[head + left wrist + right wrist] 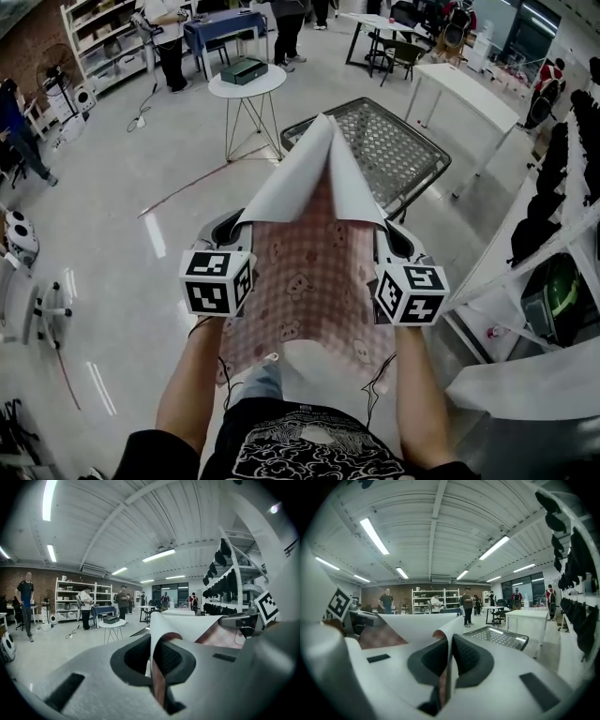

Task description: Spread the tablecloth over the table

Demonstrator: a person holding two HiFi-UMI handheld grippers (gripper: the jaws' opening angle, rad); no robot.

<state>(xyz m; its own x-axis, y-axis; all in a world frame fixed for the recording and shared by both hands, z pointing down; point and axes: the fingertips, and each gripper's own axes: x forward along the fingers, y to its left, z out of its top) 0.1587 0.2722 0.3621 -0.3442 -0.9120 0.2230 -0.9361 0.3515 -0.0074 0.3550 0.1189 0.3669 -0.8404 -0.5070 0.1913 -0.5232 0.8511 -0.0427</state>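
A pink checked tablecloth (309, 272) with bear prints and a white underside hangs between my two grippers, its far part folded up into a white peak. My left gripper (228, 231) is shut on its left edge, and my right gripper (392, 234) is shut on its right edge. In the left gripper view the cloth (164, 630) runs pinched between the dark pads (180, 660). The right gripper view shows the cloth (440, 648) clamped the same way. Ahead stands the table (412, 159), a dark frame with a perforated metal top, also visible in the right gripper view as the table (499, 637).
A small round white table (247, 86) with a dark box on it stands beyond on the left. A long white table (469, 89) is at the far right. Shelving with black items (553, 206) lines the right side. Several people stand at the back near shelves.
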